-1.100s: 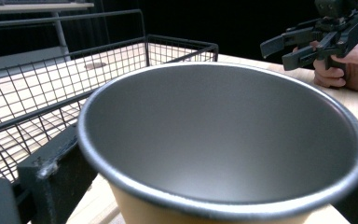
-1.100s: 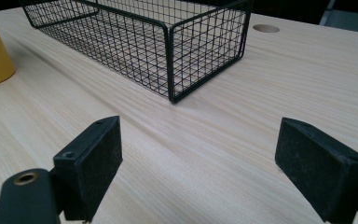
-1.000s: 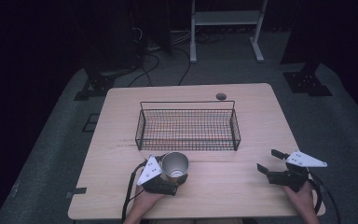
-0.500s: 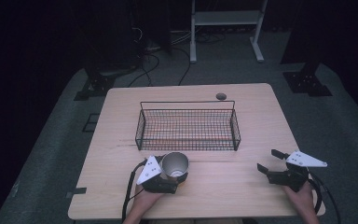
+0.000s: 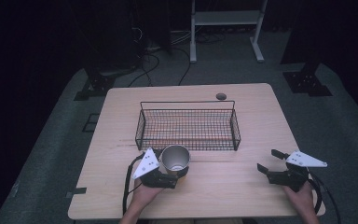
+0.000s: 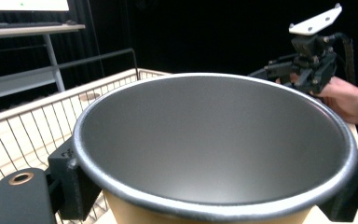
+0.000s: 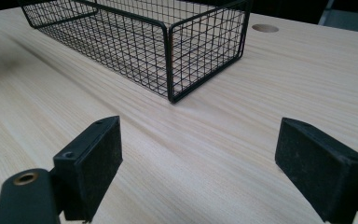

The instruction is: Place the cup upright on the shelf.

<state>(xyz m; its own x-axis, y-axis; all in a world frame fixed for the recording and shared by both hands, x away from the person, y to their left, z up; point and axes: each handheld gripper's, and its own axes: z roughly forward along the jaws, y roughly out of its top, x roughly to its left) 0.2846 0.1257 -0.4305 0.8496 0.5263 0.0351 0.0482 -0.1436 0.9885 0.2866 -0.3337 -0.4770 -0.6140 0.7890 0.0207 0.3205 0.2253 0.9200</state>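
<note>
Both hands rest low: left gripper (image 5: 173, 170) clamps the cup (image 5: 175, 157), right gripper (image 5: 270, 167) gapes empty.

At lower centre-left of the high view the left gripper (image 5: 175, 171) has its jaws clamped on a cup (image 5: 175, 157), while the right gripper (image 5: 268, 162), lower right, is spread wide, each held in a hand.

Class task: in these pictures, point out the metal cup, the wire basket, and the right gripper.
metal cup (image 5: 175, 157): high view, on its inner wall below the rim.
wire basket (image 5: 188, 128): high view, on its mesh floor.
right gripper (image 5: 269, 161): high view, midway between its two open fingertips.
</note>
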